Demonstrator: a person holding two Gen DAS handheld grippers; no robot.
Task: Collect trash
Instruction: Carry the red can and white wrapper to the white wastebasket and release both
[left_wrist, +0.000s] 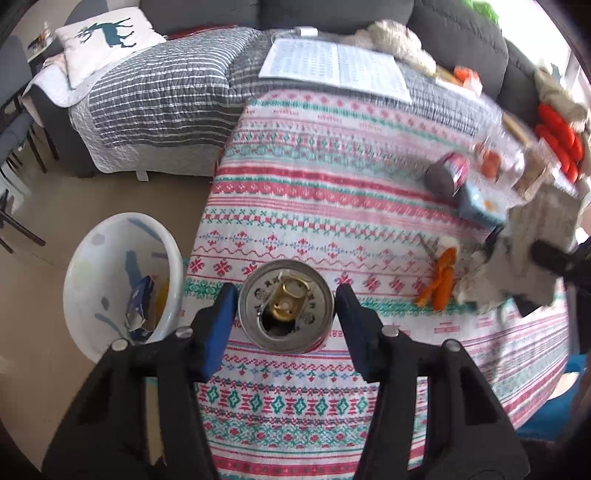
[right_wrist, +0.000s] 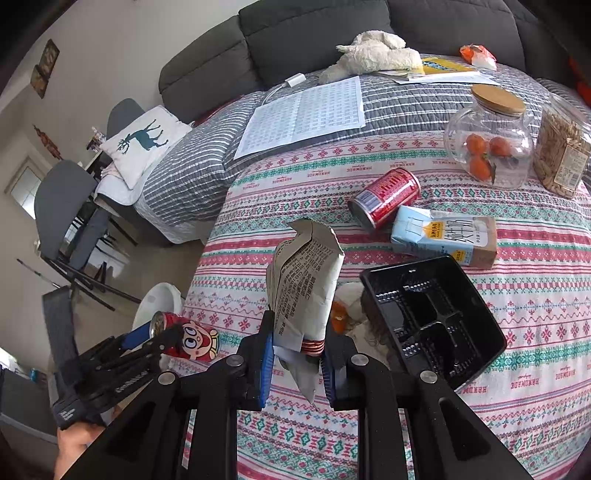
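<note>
Two pieces of trash are in my grip at once. The cartoon can (left_wrist: 286, 304) sits at lower centre of the left wrist view, top up with its tab lifted, and my left gripper (left_wrist: 286, 308) has its jaws set against both sides of it; from the right wrist view, lower left, the same can looks lifted off the cloth, tilted a little. I judge it is held near the desk's left edge because the white bin (left_wrist: 122, 280) stands on the floor just beyond that edge, already holding a blue wrapper.

My right gripper (right_wrist: 297, 354) has its jaws closed on the lower part of a torn paper packet (right_wrist: 306, 291), which stands up at centre frame, its ripped mouth uppermost. That gripper points forward over the patterned cloth (right_wrist: 480, 369).

Right of the packet lie a black plastic tray (right_wrist: 436, 317), a milk carton (right_wrist: 443, 236) and a red can (right_wrist: 388, 197) on its side, all touching or nearly so, with orange peel (right_wrist: 338, 317) partly hidden beside the tray. These look like trash not yet collected. The glass jar (right_wrist: 491, 144) at upper right probably stays.
</note>
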